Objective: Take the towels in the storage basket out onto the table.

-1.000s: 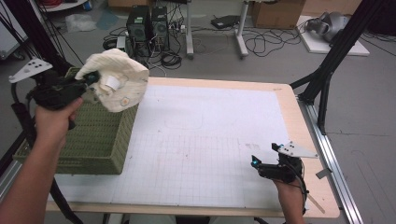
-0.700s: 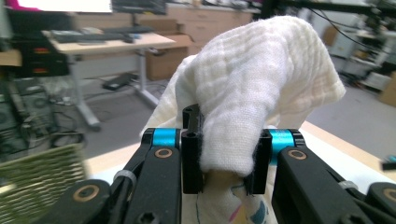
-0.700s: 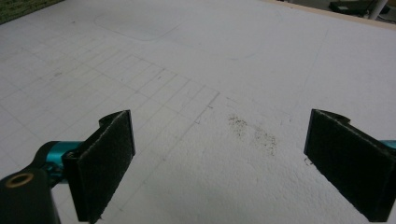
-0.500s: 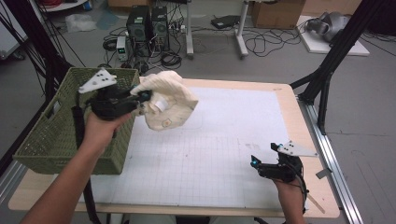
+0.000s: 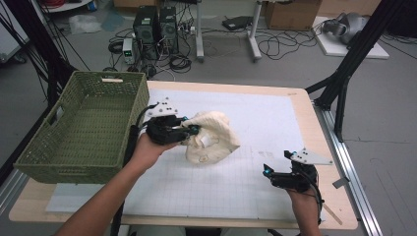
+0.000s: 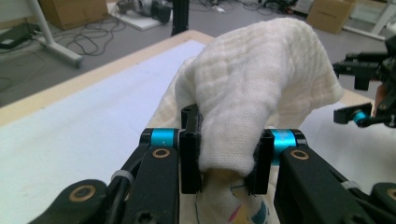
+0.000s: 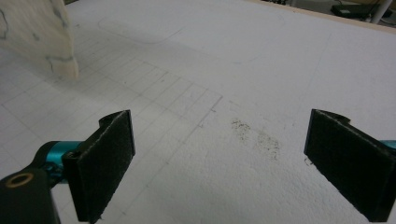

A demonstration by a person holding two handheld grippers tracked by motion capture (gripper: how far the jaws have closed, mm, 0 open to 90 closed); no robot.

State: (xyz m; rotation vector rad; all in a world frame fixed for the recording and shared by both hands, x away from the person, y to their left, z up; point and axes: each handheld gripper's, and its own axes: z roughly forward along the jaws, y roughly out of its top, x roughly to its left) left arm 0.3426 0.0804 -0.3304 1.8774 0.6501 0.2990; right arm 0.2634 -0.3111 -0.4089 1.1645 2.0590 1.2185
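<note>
The left gripper (image 5: 189,132) pinches a bunched fold of a cream-white cloth (image 5: 211,142), its two black jaws pressing the fabric from both sides; in the left gripper view the cloth (image 6: 252,88) drapes up and over the jaws, and a bit of coloured print shows on the fabric below them. The cloth hangs from the gripper over the middle of the table's white gridded mat (image 5: 255,118), its lower edge at or just above the surface; whether it touches cannot be told. The right gripper (image 5: 268,173) sits low near the mat's right front corner, well apart from the cloth, with its jaws spread wide and nothing between them (image 7: 219,158). A green woven basket (image 5: 78,162) stands at the table's left edge, just beside the left hand (image 5: 147,147).
</note>
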